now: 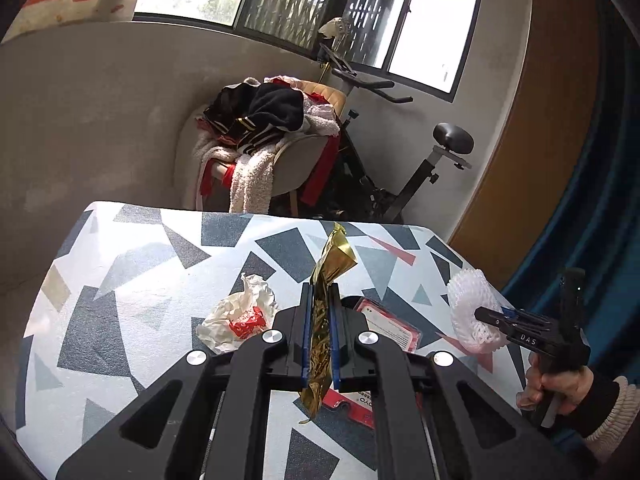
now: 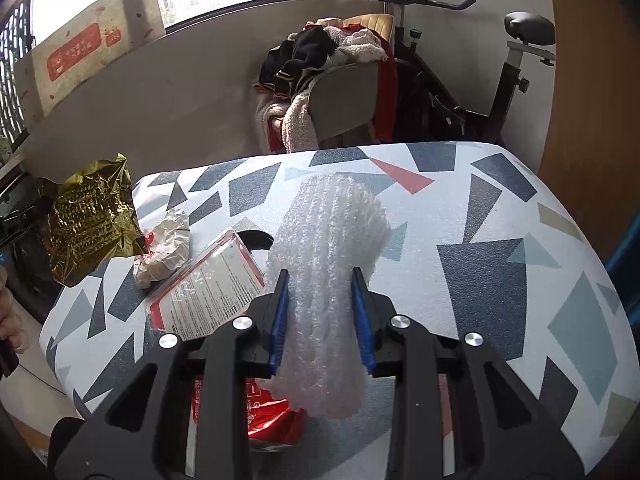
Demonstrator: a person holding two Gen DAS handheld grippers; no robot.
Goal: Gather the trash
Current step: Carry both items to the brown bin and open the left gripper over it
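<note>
both claws are already loaded, so the coming move turns on what is left on the tabletop and which hand lies closer to it. the left claw is clenched on a gold foil wrapper – the wrapper stands nearly upright between the blue pads, its long axis running along the fingers, one end poking up past the tips and the other hanging below the jaws, clear of the surface. the right claw is clamped on a white foam net sleeve, its long axis also in line with the fingers and reaching well beyond them. still lying on the patterned tabletop are a crumpled white paper with red print, just left of the left claw's fingers, and a red-edged flat pack, just right of them and partly under that claw; a red wrapper shows beneath the right claw. in the right wrist view the paper and the pack both sit to the left of the foam – toward the left hand's side – so the left hand looks nearer to them. no bin or bag shows in either view, so which way the held pieces must travel cannot be told.
</note>
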